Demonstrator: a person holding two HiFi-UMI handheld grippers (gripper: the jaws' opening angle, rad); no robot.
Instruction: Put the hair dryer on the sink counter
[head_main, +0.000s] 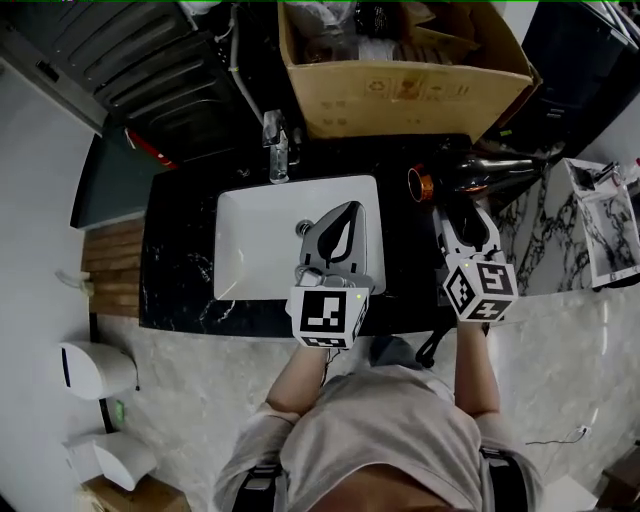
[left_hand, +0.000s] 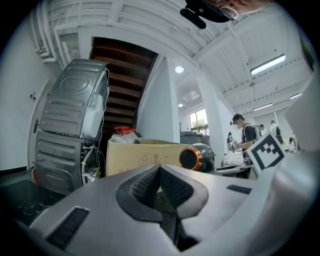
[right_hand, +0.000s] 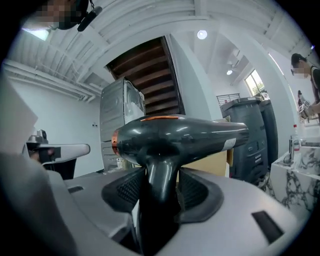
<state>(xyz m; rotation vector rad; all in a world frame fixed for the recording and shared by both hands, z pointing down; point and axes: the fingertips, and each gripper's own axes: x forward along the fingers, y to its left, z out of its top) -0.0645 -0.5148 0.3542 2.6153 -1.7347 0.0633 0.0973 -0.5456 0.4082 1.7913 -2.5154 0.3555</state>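
Dark marble counter (head_main: 180, 260), white sink (head_main: 260, 240) set in middle. Nearest: left claw (head_main: 347, 213) over sink, pressed together, empty. Right claw (head_main: 462, 212) beside it, over counter strip right of sink, pinching hair dryer (head_main: 490, 172) by handle (barrel crosswise, orange-ringed end toward sink). Whether dryer touches counter: cannot tell. Farther back: faucet (head_main: 277, 150), cardboard box (head_main: 400, 95). Risk: strip looks narrow. Letting go before dryer rests flat could send round barrel rolling into sink or off counter's right edge.

Glossy dark plastic hair dryer (right_hand: 180, 135); polished black stone sink counter (head_main: 180, 270)
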